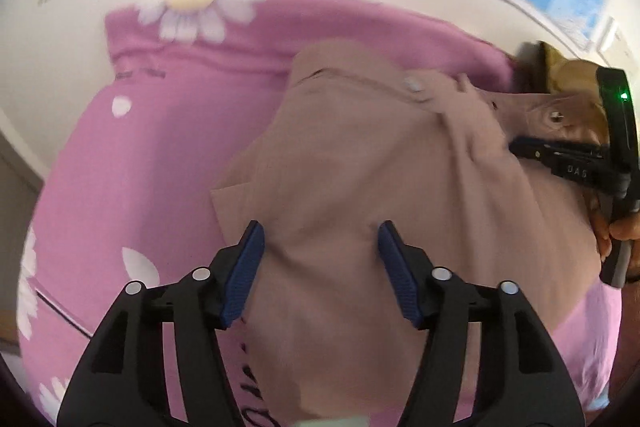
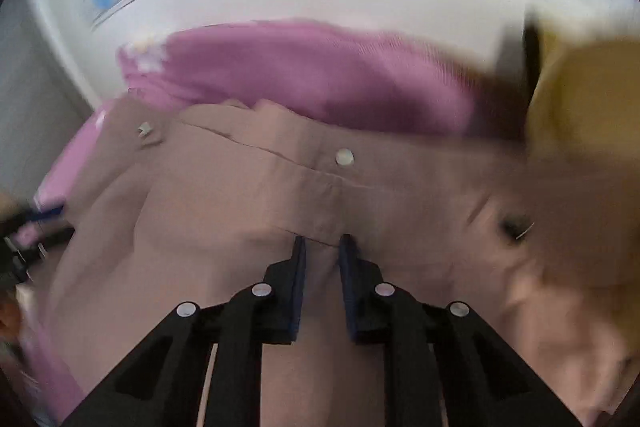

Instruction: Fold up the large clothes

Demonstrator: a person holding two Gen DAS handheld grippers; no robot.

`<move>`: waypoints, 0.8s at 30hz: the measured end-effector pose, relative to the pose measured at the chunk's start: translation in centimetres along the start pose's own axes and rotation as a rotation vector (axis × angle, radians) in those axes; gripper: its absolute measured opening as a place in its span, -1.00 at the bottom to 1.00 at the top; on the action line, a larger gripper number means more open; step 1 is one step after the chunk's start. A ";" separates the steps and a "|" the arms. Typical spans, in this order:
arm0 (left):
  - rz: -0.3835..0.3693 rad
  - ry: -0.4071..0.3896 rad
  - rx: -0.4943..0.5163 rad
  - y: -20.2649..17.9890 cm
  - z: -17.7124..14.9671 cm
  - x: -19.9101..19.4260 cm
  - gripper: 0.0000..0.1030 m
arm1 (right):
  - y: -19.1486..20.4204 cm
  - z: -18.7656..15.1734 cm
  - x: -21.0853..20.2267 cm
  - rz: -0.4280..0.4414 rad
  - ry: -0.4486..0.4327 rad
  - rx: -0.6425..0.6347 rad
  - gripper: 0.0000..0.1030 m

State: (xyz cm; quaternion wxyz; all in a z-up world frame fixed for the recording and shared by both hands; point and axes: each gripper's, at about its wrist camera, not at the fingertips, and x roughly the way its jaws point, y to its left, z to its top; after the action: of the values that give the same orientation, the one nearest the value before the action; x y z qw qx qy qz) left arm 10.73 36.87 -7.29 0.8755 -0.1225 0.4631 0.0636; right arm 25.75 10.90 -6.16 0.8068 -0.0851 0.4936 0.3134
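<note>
A pink floral bedsheet (image 1: 168, 155) covers the bed. On it, from centre out to 3 o'clock in the left wrist view, lies the crumpled beige buttoned shirt (image 1: 352, 163). The left gripper (image 1: 322, 239) hovers over it, jaws spread and empty. The right gripper (image 2: 322, 242), jaws narrowly parted, pinches a shirt fold beneath a white button (image 2: 344, 157).

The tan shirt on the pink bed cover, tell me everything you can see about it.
The tan shirt is a dusty beige, thin woven-looking garment, crumpled and partly folded on the pink floral cover. A stitched placket with pale round buttons runs across it. The right claw stands nearly closed with a ridge of the fabric between its blue pads; whether they pinch it is unclear. The left claw stands open over the cloth, gripping nothing.
</note>
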 end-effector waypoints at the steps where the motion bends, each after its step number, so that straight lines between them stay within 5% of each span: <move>1: 0.010 0.003 -0.029 0.6 0.1 0.2 0.15 | -0.5 0.1 -0.3 0.022 -0.006 0.037 -0.71; 3: 0.010 -0.003 -0.079 1.5 -0.1 -0.3 0.14 | 0.2 -0.1 -1.2 0.017 -0.021 0.027 -0.58; 5: -0.029 -0.035 -0.113 2.4 -0.8 -2.1 0.17 | -0.1 -2.0 -5.3 0.032 -0.102 0.005 0.06; 7: -0.028 -0.058 -0.121 2.9 -1.9 -3.8 0.23 | -0.8 -4.1 -8.7 0.047 -0.162 0.003 0.26; 11: -0.116 -0.078 -0.158 3.9 -5.4 -7.0 0.25 | -5.2 -10.0 -14.1 0.163 -0.205 0.117 0.35; 17: -0.302 0.025 -0.174 1.9 -10.9 -7.3 0.25 | -9.9 -18.6 -13.0 0.315 -0.126 0.399 0.36; 24: -0.407 0.089 -0.165 -0.8 -12.0 -5.1 0.34 | -9.9 -21.5 -10.0 0.381 -0.104 0.509 0.40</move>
State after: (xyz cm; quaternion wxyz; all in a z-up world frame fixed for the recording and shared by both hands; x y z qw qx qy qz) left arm -1.47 32.83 -9.47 0.8359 -0.2876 0.4603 -0.0821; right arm 12.42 -10.79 -10.06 0.7531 0.2295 0.5213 0.3292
